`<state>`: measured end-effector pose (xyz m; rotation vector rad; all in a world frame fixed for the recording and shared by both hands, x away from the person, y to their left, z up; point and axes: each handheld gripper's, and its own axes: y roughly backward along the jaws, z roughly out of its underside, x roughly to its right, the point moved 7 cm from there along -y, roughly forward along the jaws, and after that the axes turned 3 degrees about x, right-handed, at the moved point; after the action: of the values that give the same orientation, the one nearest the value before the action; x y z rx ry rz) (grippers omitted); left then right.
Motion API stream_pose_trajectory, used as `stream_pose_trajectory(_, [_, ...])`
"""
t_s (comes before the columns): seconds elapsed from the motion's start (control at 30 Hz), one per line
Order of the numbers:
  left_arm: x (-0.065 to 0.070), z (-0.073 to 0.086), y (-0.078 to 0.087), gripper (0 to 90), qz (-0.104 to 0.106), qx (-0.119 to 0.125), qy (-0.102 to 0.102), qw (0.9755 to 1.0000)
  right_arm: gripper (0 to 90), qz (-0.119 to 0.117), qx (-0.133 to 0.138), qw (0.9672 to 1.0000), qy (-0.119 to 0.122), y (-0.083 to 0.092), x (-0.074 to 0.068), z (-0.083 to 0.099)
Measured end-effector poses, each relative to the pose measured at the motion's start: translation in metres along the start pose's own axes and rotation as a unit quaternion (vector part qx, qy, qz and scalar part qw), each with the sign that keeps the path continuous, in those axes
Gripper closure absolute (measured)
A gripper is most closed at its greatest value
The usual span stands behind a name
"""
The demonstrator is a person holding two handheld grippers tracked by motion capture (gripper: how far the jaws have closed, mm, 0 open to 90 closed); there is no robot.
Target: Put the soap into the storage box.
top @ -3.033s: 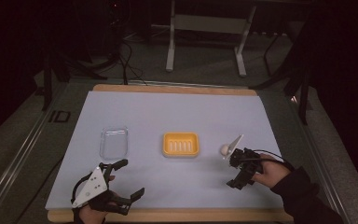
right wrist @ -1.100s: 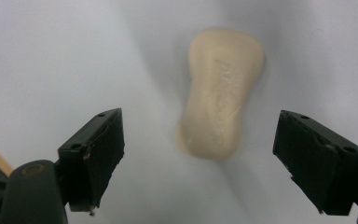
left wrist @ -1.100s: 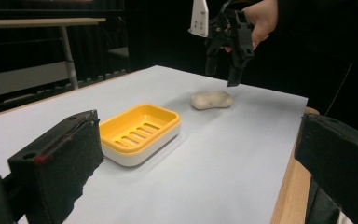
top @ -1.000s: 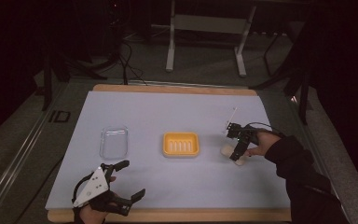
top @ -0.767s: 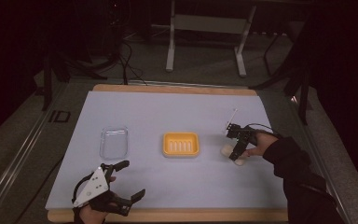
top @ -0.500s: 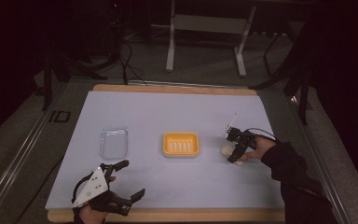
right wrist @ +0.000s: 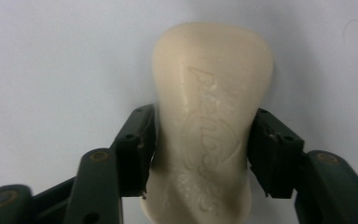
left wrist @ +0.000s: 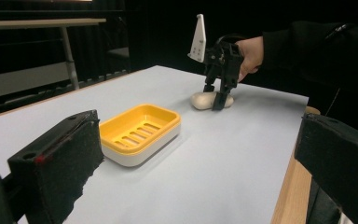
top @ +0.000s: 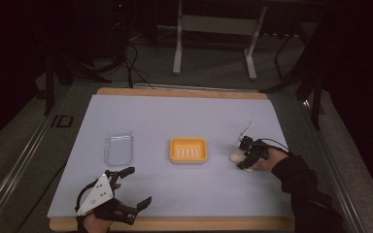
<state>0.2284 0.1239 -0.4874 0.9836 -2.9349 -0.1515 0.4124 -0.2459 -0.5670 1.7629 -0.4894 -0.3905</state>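
A cream soap bar (top: 234, 156) lies flat on the white table mat, right of a yellow soap dish (top: 188, 150). My right gripper (top: 243, 162) stands over the bar, and in the right gripper view its jaws press on both sides of the embossed bar (right wrist: 212, 93), so the right gripper (right wrist: 200, 140) is shut on it. The left gripper view shows the same grip on the bar (left wrist: 200, 100), beyond the dish (left wrist: 137, 133). At the front left edge my left gripper (top: 140, 185) is held open with nothing between its jaws.
A clear plastic tray (top: 118, 147) lies on the white mat (top: 175, 111), left of the dish. A wooden rim (top: 184, 224) runs along the table's front edge. Metal stand legs (top: 177, 48) and cables are on the floor behind the table.
My right gripper moved away from me to the soap bar, came down over it and closed on its sides. The left gripper has stayed in place.
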Motion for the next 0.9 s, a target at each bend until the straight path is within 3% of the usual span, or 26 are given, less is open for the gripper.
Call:
stream_pose_trajectory(0.2, [0.001,0.001,-0.002,1.1,0.003,-0.003,-0.001,1.0000,48.9,0.006,-0.001,1.0000,-0.002,0.000,-0.002,0.000])
stream_pose_trajectory(0.37, [0.001,0.001,-0.001,1.1,0.003,-0.002,0.000,1.0000,49.4,0.018,-0.011,0.9996,0.021,0.001,-0.004,-0.002])
stream_pose_trajectory(0.57, [0.000,0.001,-0.001,1.1,0.002,-0.003,0.000,1.0000,49.6,0.026,-0.009,0.9992,0.030,0.004,-0.001,-0.004])
stream_pose_trajectory(0.73, [0.001,0.001,-0.001,1.1,0.003,-0.003,0.000,1.0000,49.6,0.012,-0.015,0.9989,0.042,0.012,-0.001,-0.006])
stream_pose_trajectory(0.9, [0.001,0.001,-0.002,1.1,0.003,-0.003,0.000,1.0000,49.6,0.004,-0.018,0.9970,0.075,0.021,-0.004,-0.007])
